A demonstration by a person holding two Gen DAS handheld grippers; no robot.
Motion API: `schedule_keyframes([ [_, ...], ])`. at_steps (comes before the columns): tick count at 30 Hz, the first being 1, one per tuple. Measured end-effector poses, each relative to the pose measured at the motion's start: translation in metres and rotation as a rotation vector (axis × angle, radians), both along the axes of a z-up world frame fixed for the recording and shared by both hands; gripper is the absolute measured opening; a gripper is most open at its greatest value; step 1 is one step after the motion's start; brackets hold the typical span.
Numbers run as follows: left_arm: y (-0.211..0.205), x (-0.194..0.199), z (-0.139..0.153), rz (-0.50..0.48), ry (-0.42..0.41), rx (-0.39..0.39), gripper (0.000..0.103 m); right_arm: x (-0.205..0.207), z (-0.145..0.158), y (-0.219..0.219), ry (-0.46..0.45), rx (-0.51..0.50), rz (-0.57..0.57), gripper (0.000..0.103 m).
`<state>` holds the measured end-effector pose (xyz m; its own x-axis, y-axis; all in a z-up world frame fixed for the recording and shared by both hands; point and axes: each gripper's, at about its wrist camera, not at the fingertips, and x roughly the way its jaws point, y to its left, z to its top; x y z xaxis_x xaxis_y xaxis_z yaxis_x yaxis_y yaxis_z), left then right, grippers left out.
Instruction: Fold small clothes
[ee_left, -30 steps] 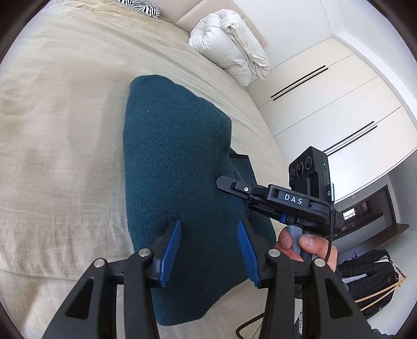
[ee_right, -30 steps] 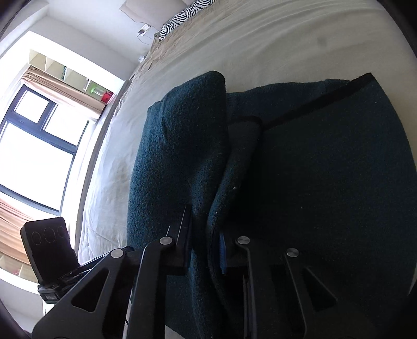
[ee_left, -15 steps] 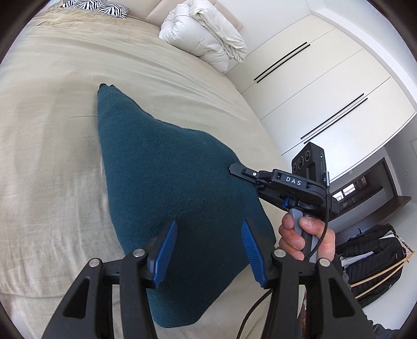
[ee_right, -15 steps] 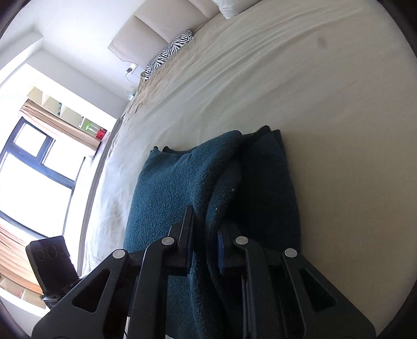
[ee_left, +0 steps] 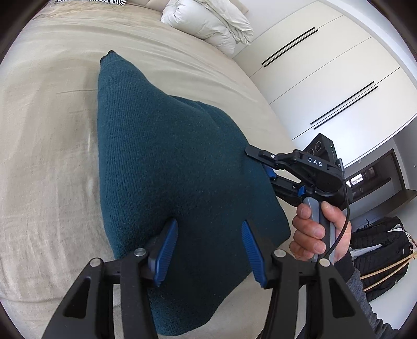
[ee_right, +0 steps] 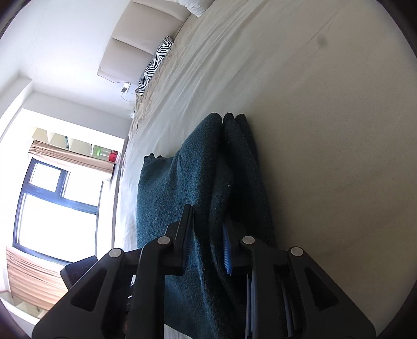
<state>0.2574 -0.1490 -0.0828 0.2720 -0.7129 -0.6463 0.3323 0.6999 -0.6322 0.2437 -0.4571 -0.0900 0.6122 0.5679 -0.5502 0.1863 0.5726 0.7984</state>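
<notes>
- Left gripper [ee_left: 208,245]: jaws wide apart, blue pads [ee_left: 166,250] clear of the fabric, nothing held. It sits at the bottom centre of the left wrist view, over the near end of the teal knit garment [ee_left: 166,182].
- Garment fills the centre of that view, lying on the beige bed [ee_left: 47,156]. It narrows to a point at upper left centre, and its wide end runs off toward the bottom.
- Right gripper [ee_left: 263,167] comes in from the right of the left view, handle in the right hand [ee_left: 318,229]. Its tips are at the garment's right edge.
- Right wrist view: right gripper [ee_right: 208,234] is clamped narrow on a bunched fold of the garment [ee_right: 182,195], fabric pinched between both pads at lower centre.
- From there I see the garment stacked in several layers, running up from the jaws to mid-frame, with bare bed sheet [ee_right: 325,130] to the right.
- Background: white duvet bundle [ee_left: 208,23] at top centre, white wardrobe doors [ee_left: 325,78] upper right, black bag [ee_left: 378,250] lower right. Zebra pillow [ee_right: 153,67] and window [ee_right: 57,203] on the left of the right view.
</notes>
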Motion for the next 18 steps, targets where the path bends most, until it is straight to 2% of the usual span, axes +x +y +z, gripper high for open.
schedule_keyframes([
  [1,-0.001,-0.001,-0.001,-0.003,0.001,0.003,0.054,0.005,-0.002,0.000,0.002,0.024,-0.001,0.028],
  [3,-0.003,-0.002,-0.003,-0.007,0.001,0.008,0.054,0.015,-0.013,-0.003,0.021,0.095,-0.005,0.049],
  [5,-0.005,-0.003,-0.004,-0.013,0.003,0.012,0.054,0.019,-0.025,-0.006,0.021,0.132,-0.024,0.049],
  [8,-0.010,-0.001,-0.007,-0.021,0.006,0.018,0.054,0.030,-0.027,-0.012,0.019,0.133,-0.023,0.050],
  [12,-0.011,0.001,-0.009,-0.025,0.011,0.018,0.054,0.057,-0.018,-0.006,0.014,0.051,0.037,0.049],
  [18,-0.013,-0.002,-0.005,-0.024,0.008,0.020,0.055,0.055,0.004,-0.018,-0.111,0.034,-0.016,0.049],
])
